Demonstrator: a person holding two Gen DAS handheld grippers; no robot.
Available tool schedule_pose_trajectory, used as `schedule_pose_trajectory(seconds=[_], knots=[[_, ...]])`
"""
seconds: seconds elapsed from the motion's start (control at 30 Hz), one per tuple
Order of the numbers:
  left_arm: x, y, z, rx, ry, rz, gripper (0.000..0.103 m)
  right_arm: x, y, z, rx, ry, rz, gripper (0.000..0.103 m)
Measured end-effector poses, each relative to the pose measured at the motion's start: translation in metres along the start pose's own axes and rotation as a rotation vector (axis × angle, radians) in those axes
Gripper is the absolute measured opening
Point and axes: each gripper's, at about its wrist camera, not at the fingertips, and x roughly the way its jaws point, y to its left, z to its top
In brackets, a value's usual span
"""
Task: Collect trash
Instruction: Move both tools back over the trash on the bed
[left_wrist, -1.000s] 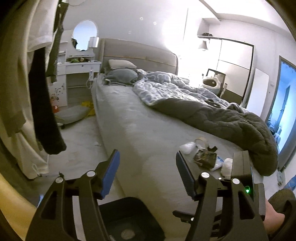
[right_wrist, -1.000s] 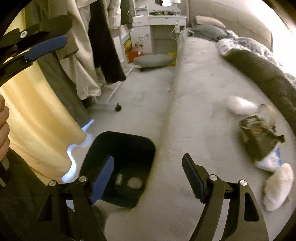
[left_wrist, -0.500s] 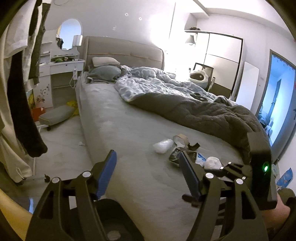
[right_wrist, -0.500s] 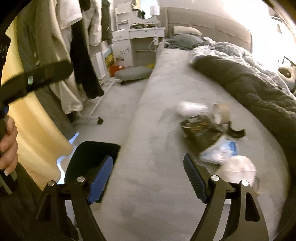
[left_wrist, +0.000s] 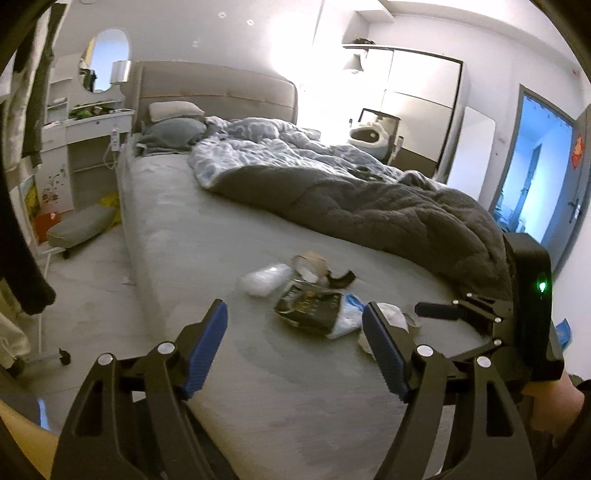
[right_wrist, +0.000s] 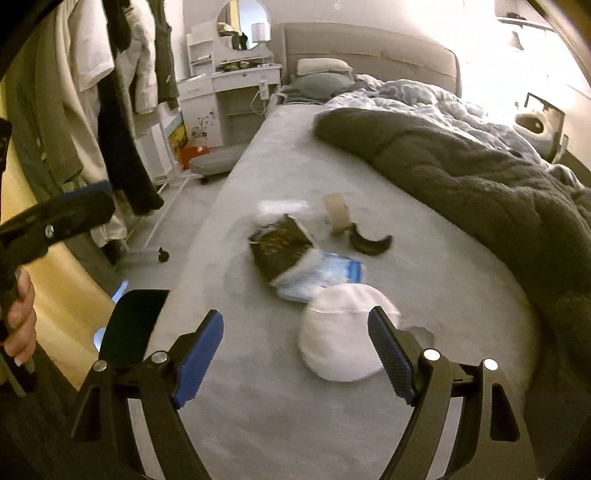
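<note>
A small heap of trash lies on the grey bed (left_wrist: 207, 236): a dark snack packet (left_wrist: 308, 304) (right_wrist: 280, 243), a clear plastic wad (left_wrist: 264, 278), a tape roll (left_wrist: 312, 260) (right_wrist: 336, 212), a black curved scrap (right_wrist: 369, 242), a blue-white wrapper (right_wrist: 325, 277) and a white crumpled wad (right_wrist: 340, 339). My left gripper (left_wrist: 293, 310) hovers just short of the packet, jaws opening, nothing in them. My right gripper (right_wrist: 295, 314) hangs over the white wad, jaws opening, pads not touching it.
A black bin (right_wrist: 133, 328) stands on the floor against the bed's left side. A dark quilt (left_wrist: 388, 218) covers the bed's right half. Clothes on a wheeled rack (right_wrist: 122, 110) hang at the left. A grey floor cushion (left_wrist: 79, 225) and a white dresser (right_wrist: 229, 85) sit farther back.
Both grippers swung from over the bin and floor toward the trash on the bed. The bin slid out of the left view. Both pairs of jaws stand a little wider.
</note>
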Motion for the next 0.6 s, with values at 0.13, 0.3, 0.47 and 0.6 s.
schedule_pose_trajectory(seconds=[0.13,0.3,0.47,0.6], knots=[[0.018,-0.016,-0.005,0.015,0.033,-0.047,0.083,-0.007,-0.023,-0.004,0.011,0.004,-0.017,0.082],[0.039,-0.033,-0.009,0.033,0.073,-0.079,0.085,-0.006,-0.054,-0.013,0.036,0.024,-0.033,0.083],[0.058,-0.047,-0.016,0.036,0.122,-0.132,0.088,-0.003,-0.068,-0.019,0.019,0.049,-0.035,0.083],[0.072,-0.056,-0.021,0.044,0.161,-0.154,0.089,0.007,-0.079,-0.025,0.006,0.083,-0.033,0.083]])
